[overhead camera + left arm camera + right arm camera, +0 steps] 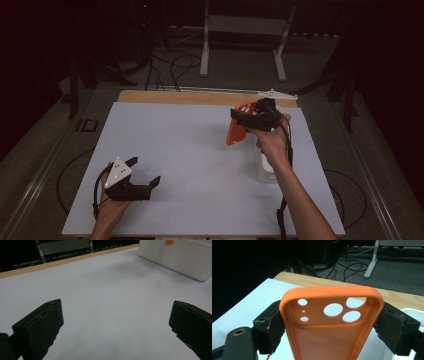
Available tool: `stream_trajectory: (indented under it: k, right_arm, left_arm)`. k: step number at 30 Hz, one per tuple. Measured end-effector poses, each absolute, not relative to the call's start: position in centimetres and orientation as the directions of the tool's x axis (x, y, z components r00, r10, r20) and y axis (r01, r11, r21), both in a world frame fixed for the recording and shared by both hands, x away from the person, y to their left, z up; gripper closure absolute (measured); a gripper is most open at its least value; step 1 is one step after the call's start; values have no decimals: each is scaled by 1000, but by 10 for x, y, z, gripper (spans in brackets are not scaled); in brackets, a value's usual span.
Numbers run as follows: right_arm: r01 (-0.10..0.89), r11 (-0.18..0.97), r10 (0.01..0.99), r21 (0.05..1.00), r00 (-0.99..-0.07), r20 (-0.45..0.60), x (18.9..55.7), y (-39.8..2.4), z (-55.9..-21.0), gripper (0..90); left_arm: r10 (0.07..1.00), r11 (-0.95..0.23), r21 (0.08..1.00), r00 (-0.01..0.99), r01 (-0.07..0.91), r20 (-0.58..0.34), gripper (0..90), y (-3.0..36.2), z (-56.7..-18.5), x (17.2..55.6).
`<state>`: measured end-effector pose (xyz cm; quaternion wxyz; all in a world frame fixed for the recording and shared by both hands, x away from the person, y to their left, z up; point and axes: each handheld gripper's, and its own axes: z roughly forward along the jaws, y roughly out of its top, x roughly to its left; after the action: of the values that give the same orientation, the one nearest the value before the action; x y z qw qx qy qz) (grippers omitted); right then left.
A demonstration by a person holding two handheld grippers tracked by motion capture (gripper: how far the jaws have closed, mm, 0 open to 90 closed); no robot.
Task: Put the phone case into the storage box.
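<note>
So the room is pretty dark all round, grey floor [240,75] behind the table [200,165] with a tangle of black cables [172,67] lying on it and a white metal frame [245,30] standing just past the cables, further from the table. A couple of dark stands sit off to each side of the table, too dim to tell what they are.

The table itself is a big pale, matte sheet, almost bare, with a strip of light wood [190,97] showing along its far edge. No marks on it that I can see.

On the table's right half there's a white box-like container [265,172], mostly hidden behind the person's right forearm in the high view; the left gripper view shows its plain white side [180,260].

The right gripper [255,120] is held up above the table's far right part, clamped on an orange phone case [332,322]; the pads press on the case's two long edges, camera holes at the top, the case's open side facing that gripper's own camera.

The left gripper [145,172] sits low over the table's near left corner, jaws wide apart with just bare table between them.
</note>
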<state>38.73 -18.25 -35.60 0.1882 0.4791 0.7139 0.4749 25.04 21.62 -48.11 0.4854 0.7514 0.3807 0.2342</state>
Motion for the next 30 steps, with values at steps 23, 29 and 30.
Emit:
stream_trajectory:
  k: [23, 29, 30]
  right_arm:
    - [498, 94, 883, 862, -441, 158, 396, -187, -348, 163]
    - [498, 77, 892, 864, -421, 164, 399, -192, -349, 163]
    - [498, 73, 894, 864, -416, 165, 400, -193, -349, 162]
  left_arm:
    - [805, -239, 905, 593, 352, -19, 3, 217, -483, 251]
    - [805, -240, 904, 593, 354, -19, 3, 217, -483, 251]
    - [805, -240, 904, 593, 353, -18, 3, 216, -483, 251]
